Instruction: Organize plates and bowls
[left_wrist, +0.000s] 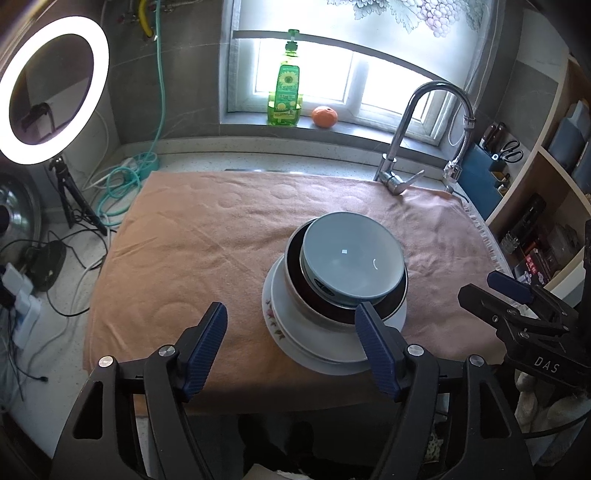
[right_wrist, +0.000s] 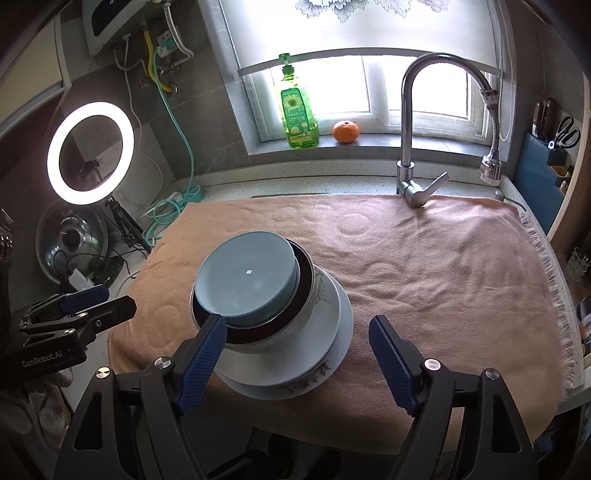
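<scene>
We see both the left gripper and right gripper wide open, empty; bare peach towel surrounds the grey-blue bowl stack, whose lower plates are half hidden.

Blue-grey bowl nested in dark metal bowl — stacked on white floral plates

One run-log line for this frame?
stack: blue bowl in dark bowl on plates | left gripper open | right gripper open, empty
</scene>
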